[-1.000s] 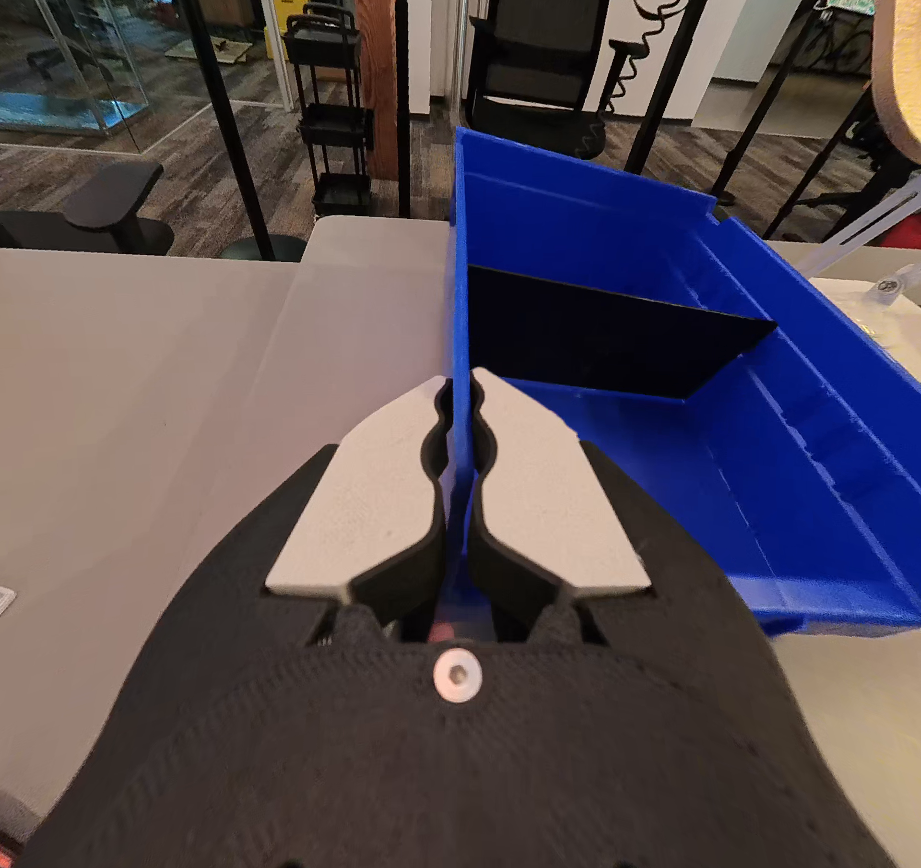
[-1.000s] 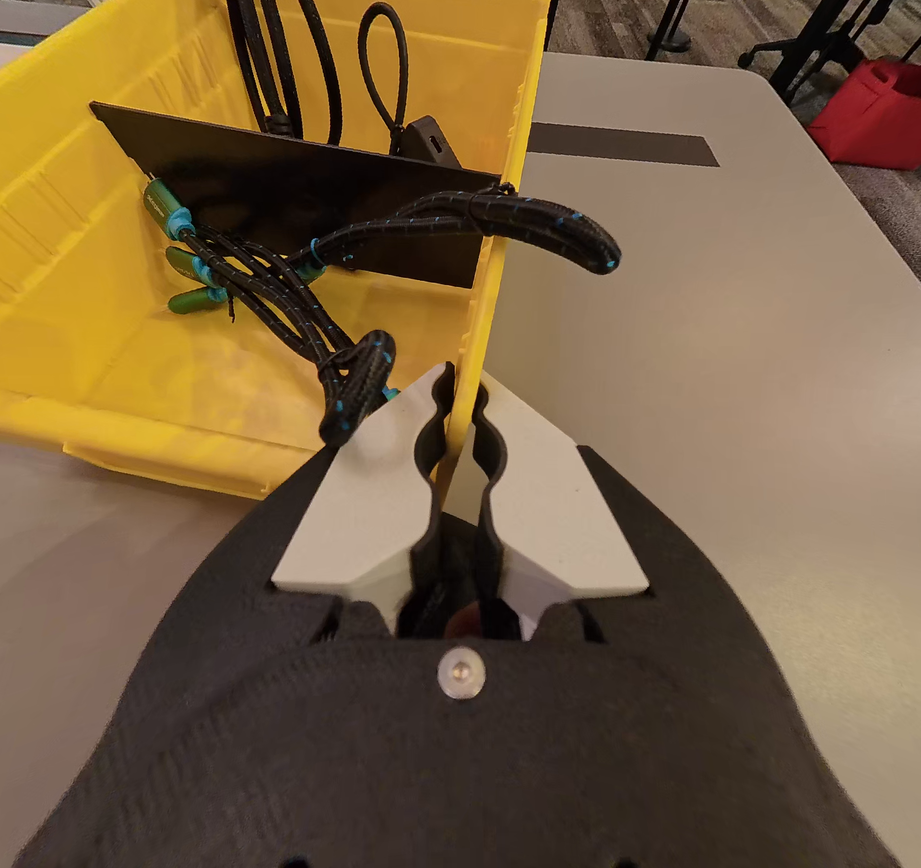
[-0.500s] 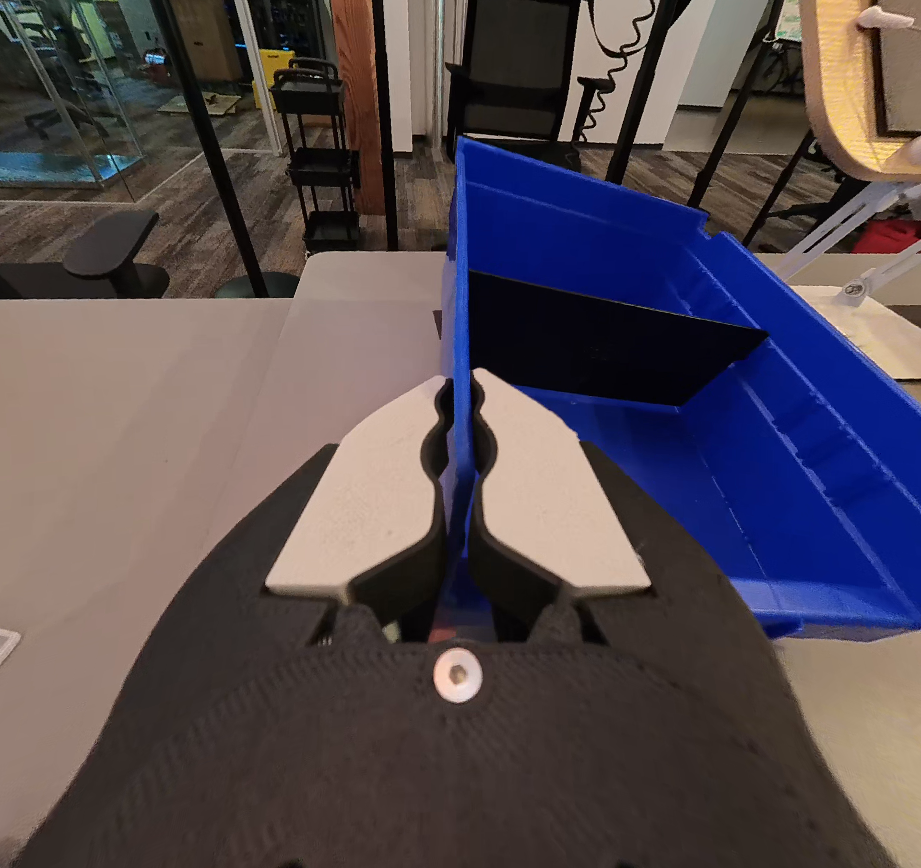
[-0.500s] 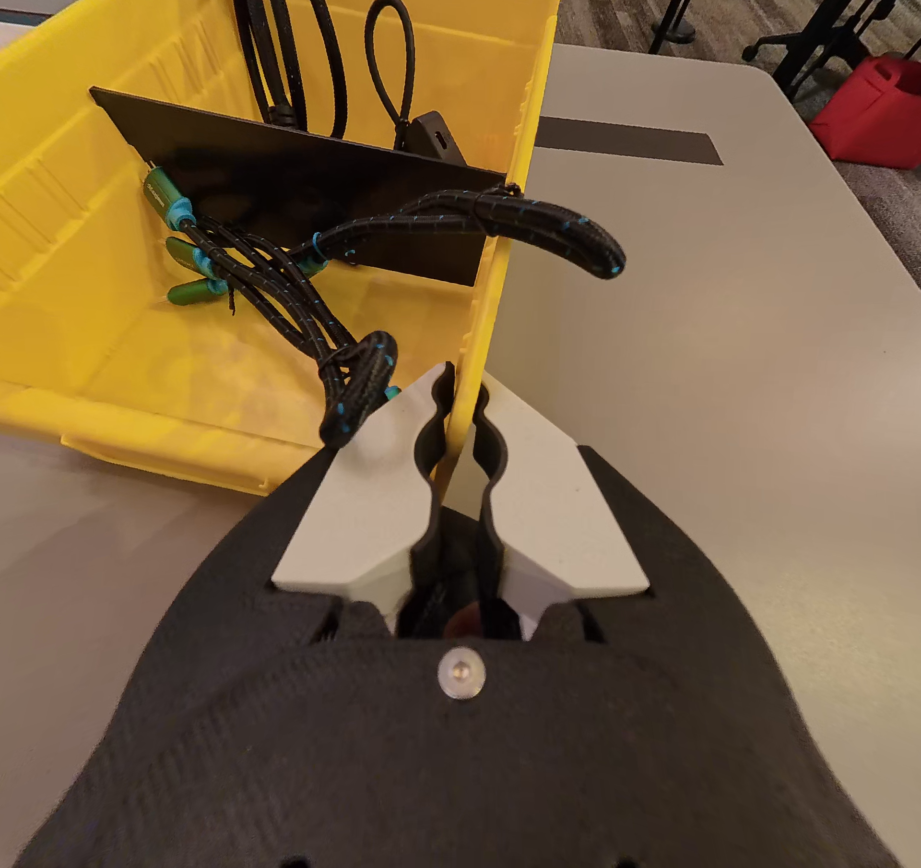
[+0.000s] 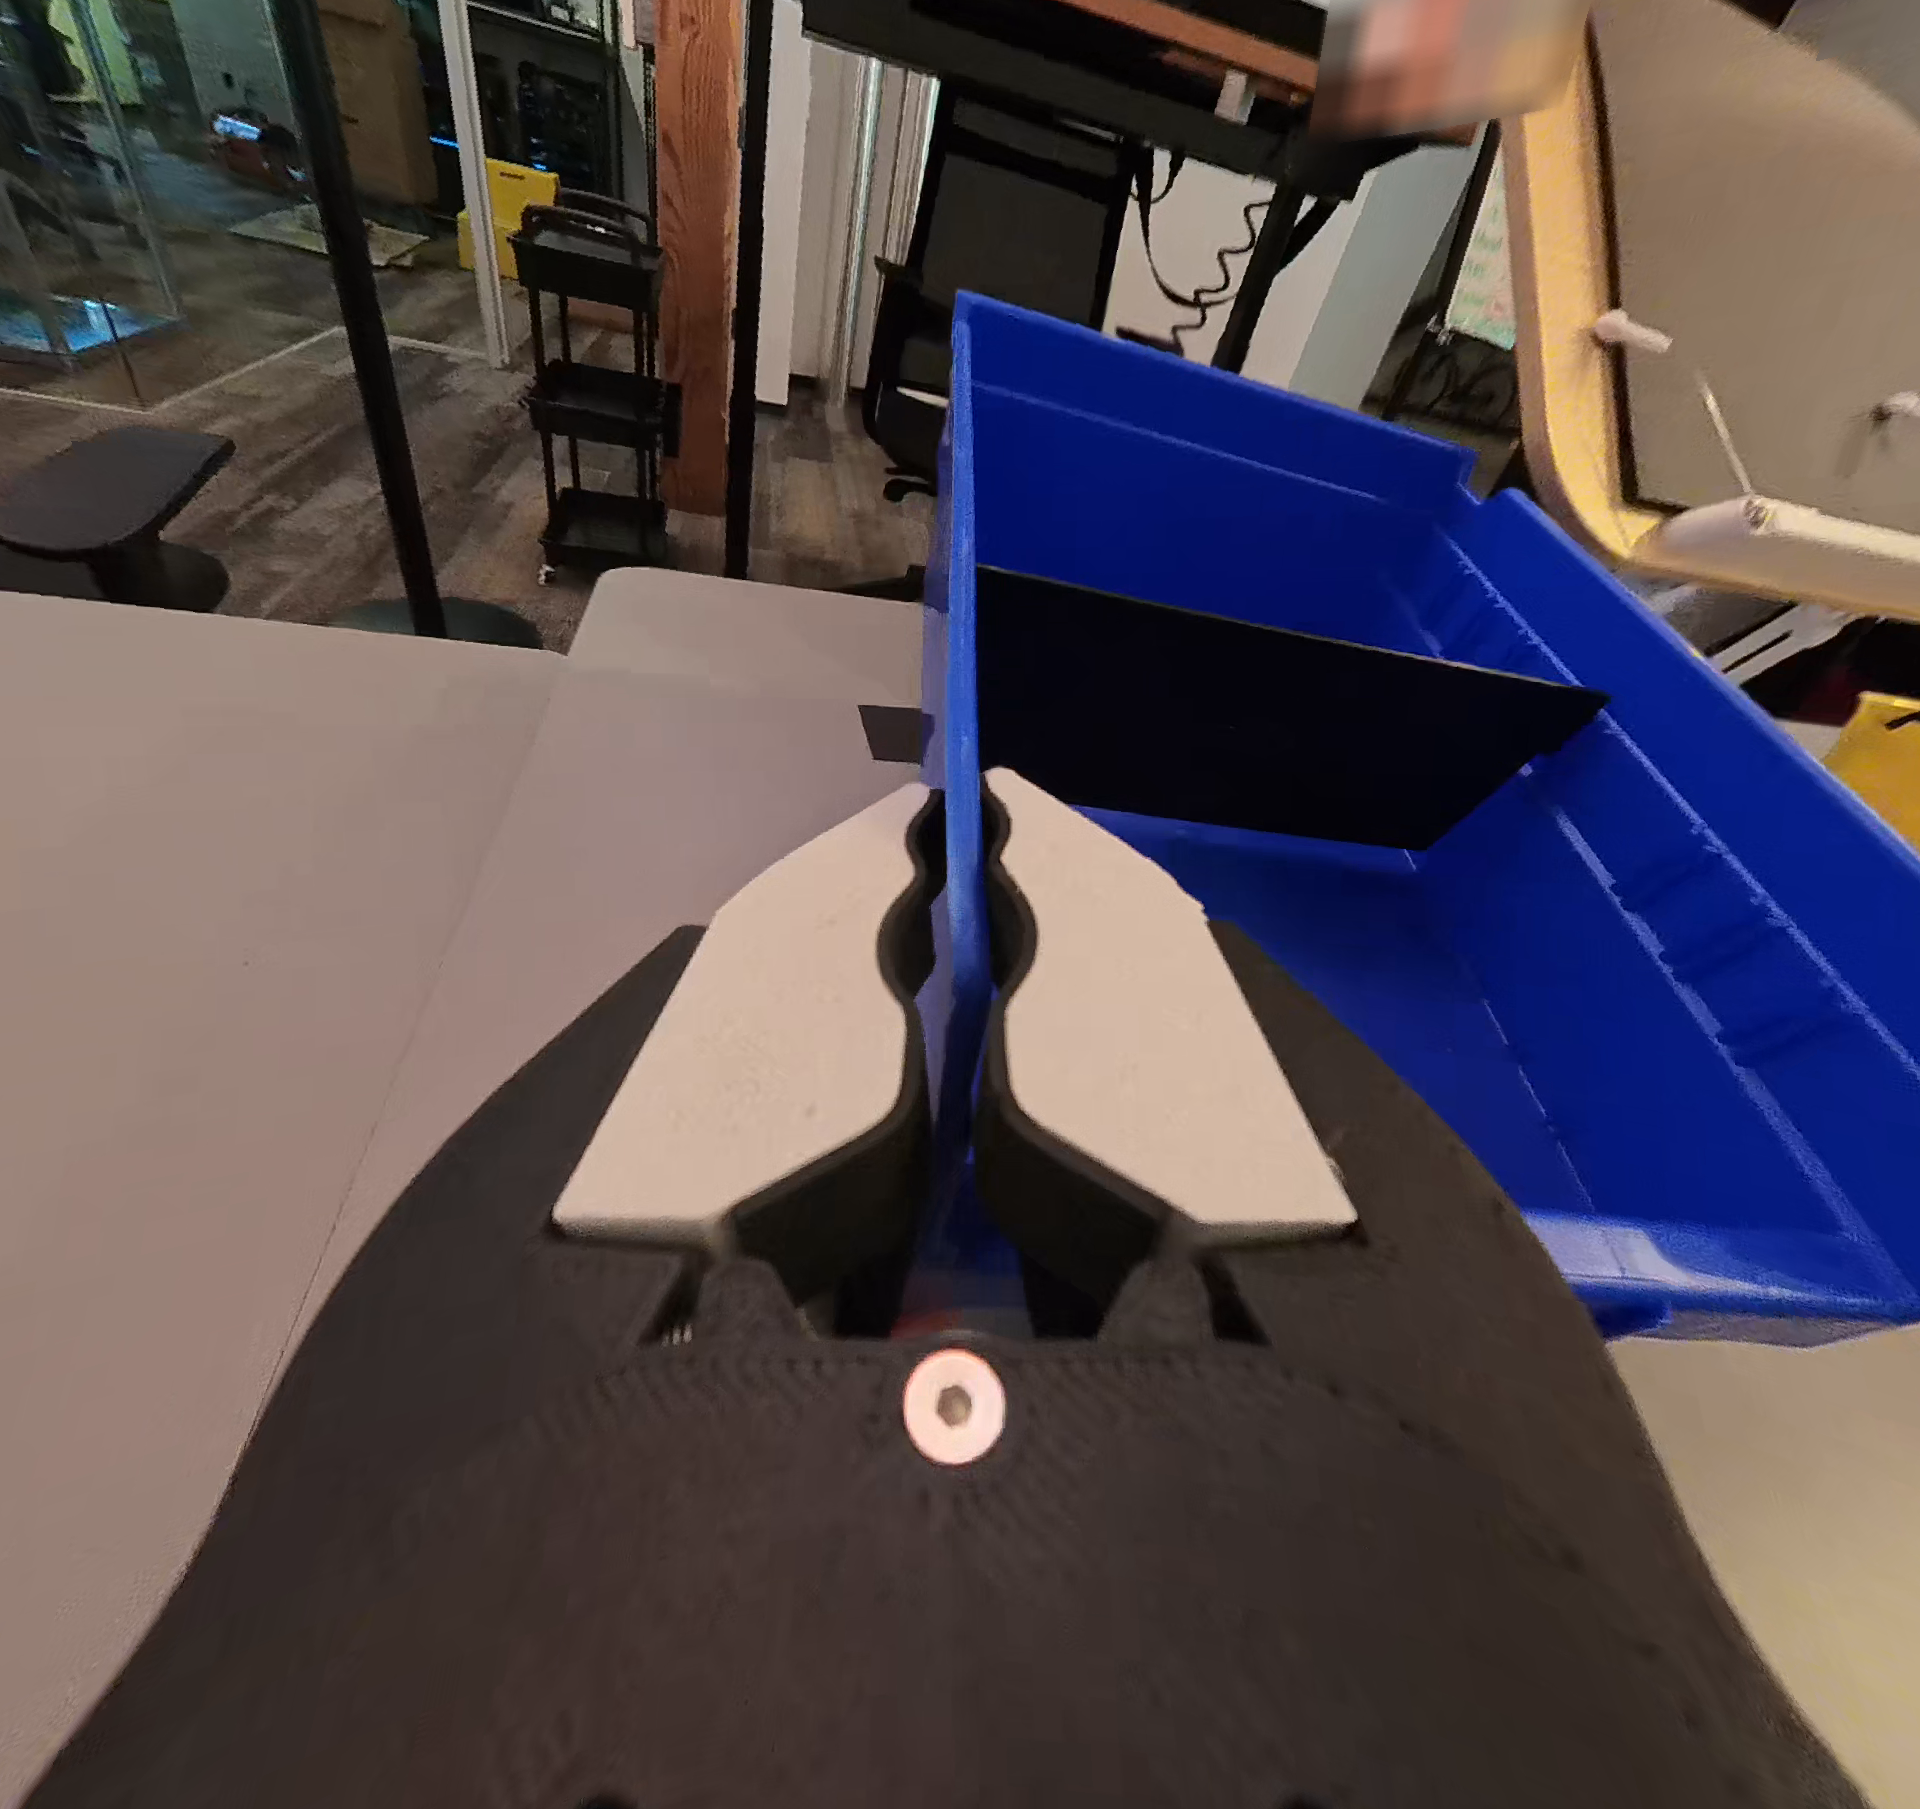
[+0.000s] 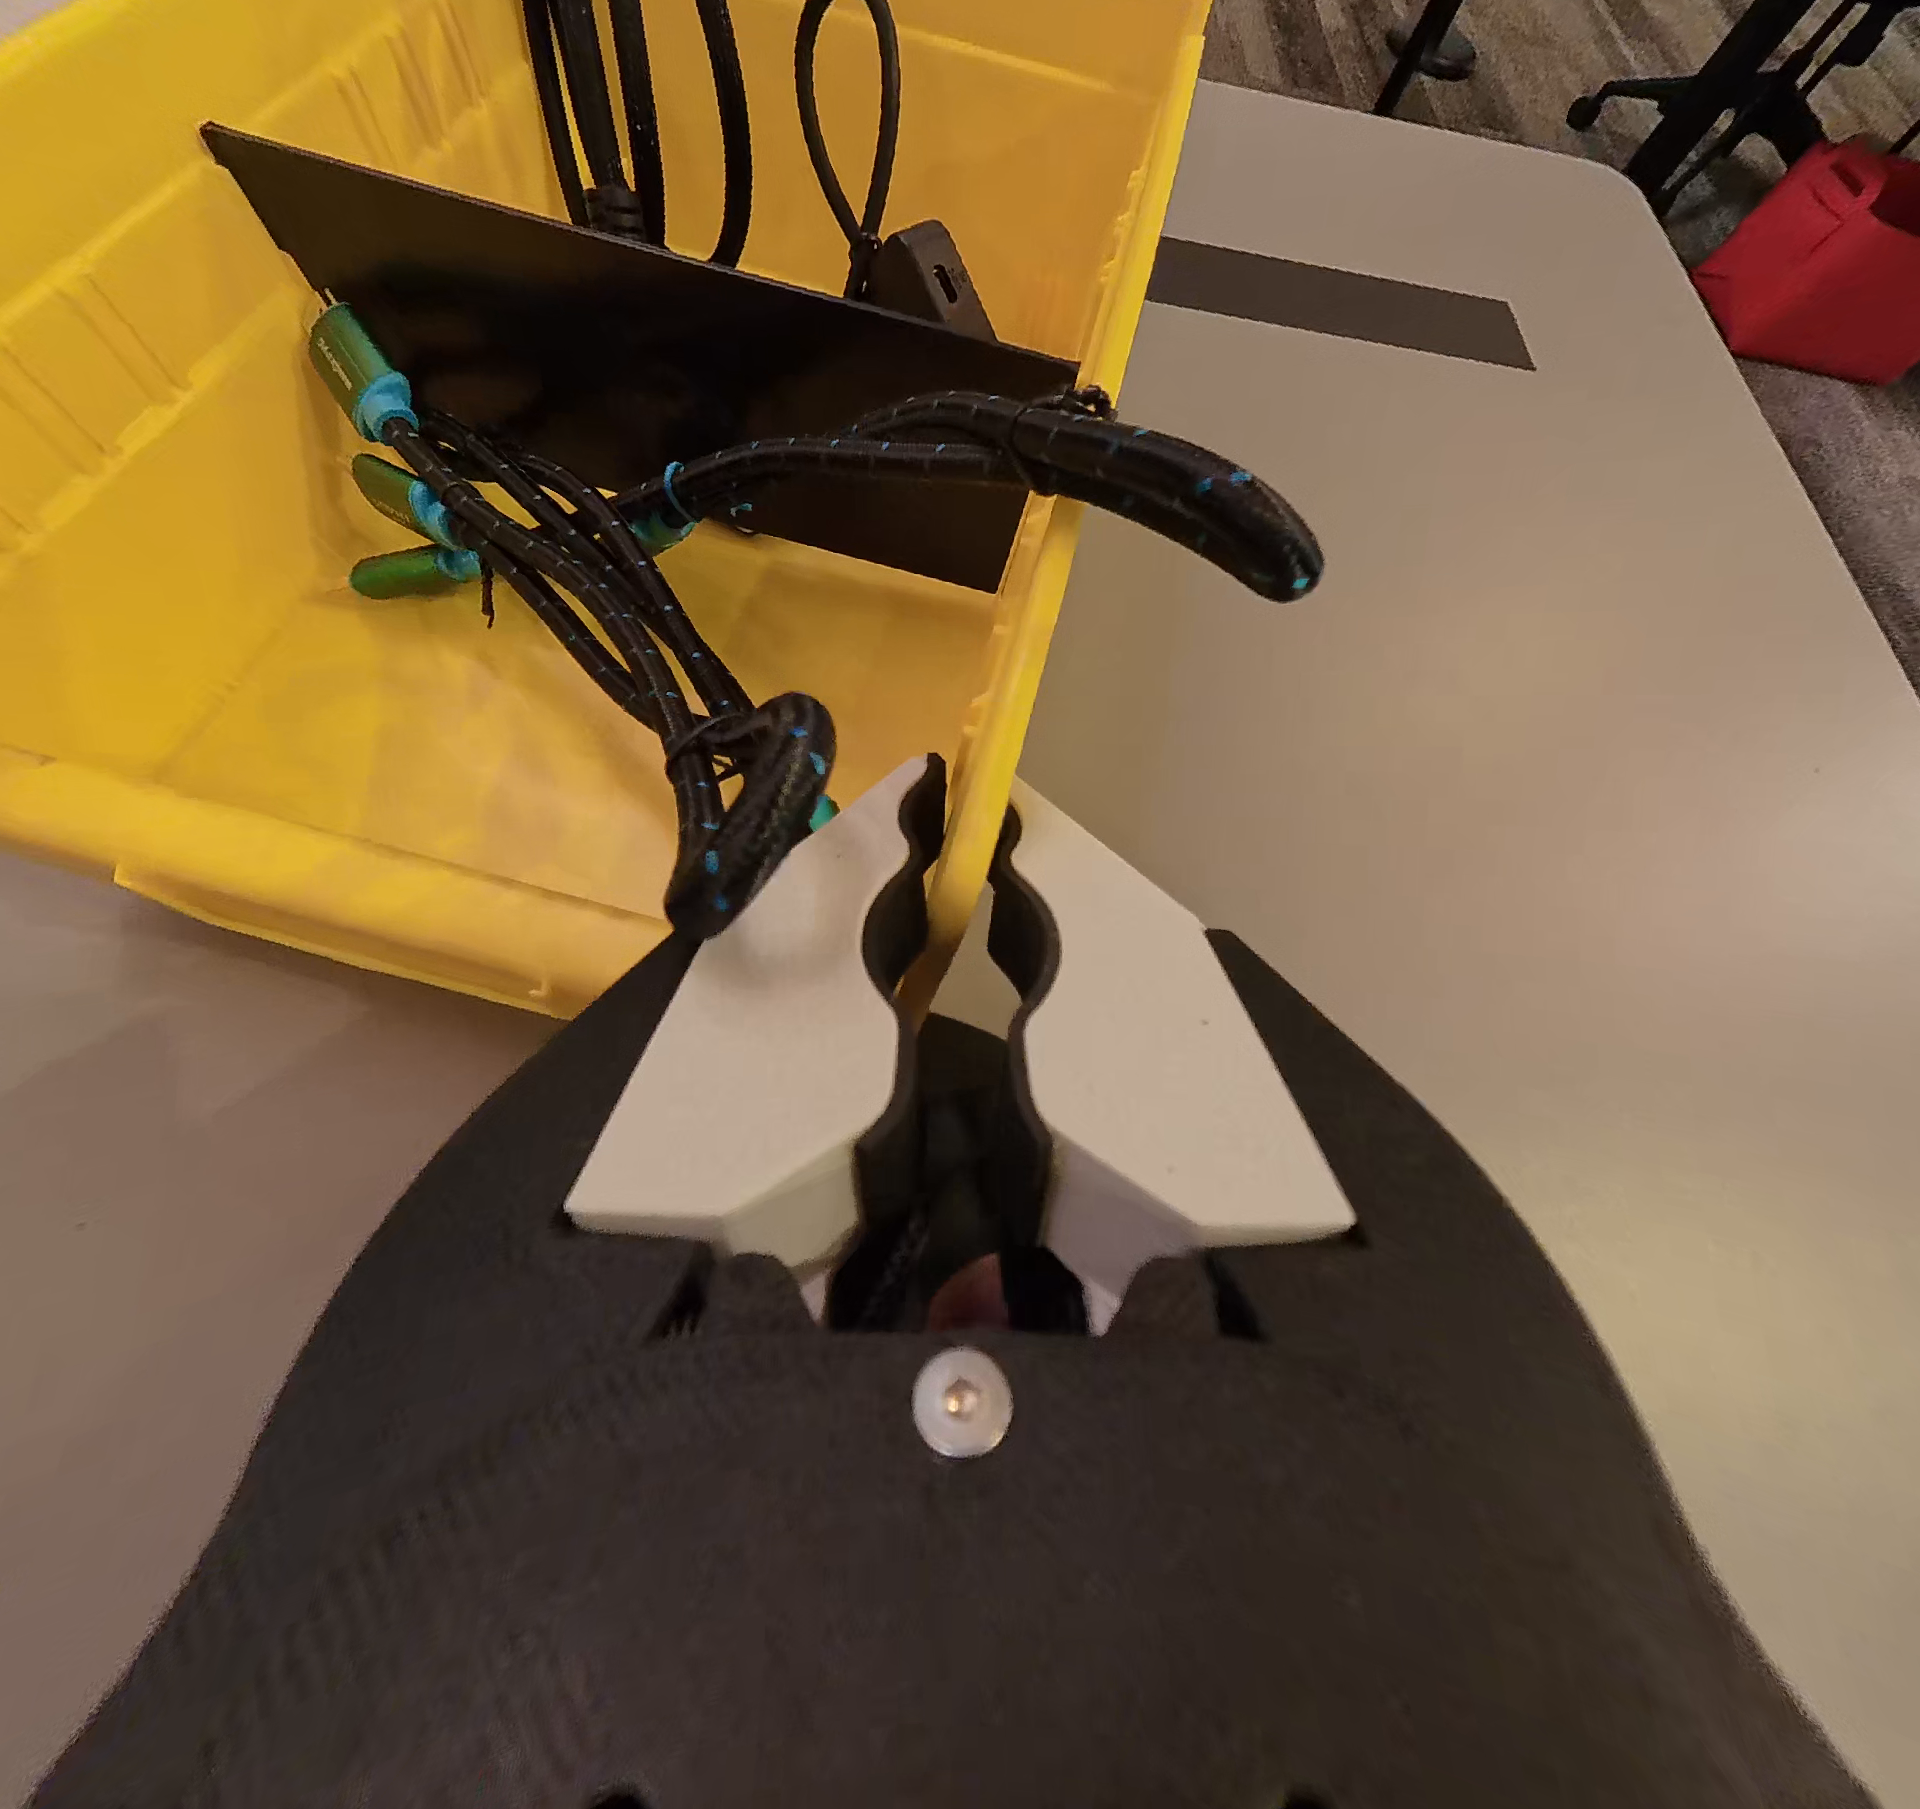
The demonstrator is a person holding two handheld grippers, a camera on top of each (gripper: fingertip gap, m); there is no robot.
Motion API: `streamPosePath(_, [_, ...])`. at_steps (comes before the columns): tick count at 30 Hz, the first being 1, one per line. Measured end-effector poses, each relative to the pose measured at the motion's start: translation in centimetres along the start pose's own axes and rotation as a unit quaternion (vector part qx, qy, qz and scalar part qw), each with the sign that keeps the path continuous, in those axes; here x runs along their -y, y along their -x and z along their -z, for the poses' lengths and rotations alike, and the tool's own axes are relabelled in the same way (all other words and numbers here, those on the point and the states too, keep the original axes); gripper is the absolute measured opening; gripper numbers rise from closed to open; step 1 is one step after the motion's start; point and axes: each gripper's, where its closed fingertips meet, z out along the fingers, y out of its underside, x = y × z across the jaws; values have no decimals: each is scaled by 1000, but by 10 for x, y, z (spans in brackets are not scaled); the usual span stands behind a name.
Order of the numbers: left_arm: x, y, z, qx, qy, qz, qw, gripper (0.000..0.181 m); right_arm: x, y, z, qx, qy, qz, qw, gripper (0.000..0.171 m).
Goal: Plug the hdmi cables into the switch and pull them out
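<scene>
Both bins [image 5: 1299,512] [image 6: 1039,149] tilted; switch [image 6: 935,279] half-hidden.

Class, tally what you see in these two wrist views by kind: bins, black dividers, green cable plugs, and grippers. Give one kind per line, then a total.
Bins: 2, blue bin and yellow bin
Dividers: 2, blue bin's divider and yellow bin's divider
Green plugs: 3 showing
Grippers: 2, left gripper and right gripper
Total: 9
</scene>
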Motion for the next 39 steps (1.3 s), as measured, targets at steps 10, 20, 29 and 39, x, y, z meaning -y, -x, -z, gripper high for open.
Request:
streamPosePath(10, [22, 7, 23, -3, -42, 13, 999, 3, -6, 14, 14, 3, -3, 1, 1000, 2])
streamPosePath(20, [43, -1, 38, -12, -69, 18, 997, 3, -16, 36, 33, 39, -2, -8, 999, 1])
streamPosePath(29, [63, 6, 55, 0, -121, 10, 993, 3, -30, 63, 54, 52, -3, 10, 999, 2])
streamPosePath(39, [79, 24, 72, 14, -153, 26, 988, 3, -34, 115, 72, 84, -13, 26, 996, 2])
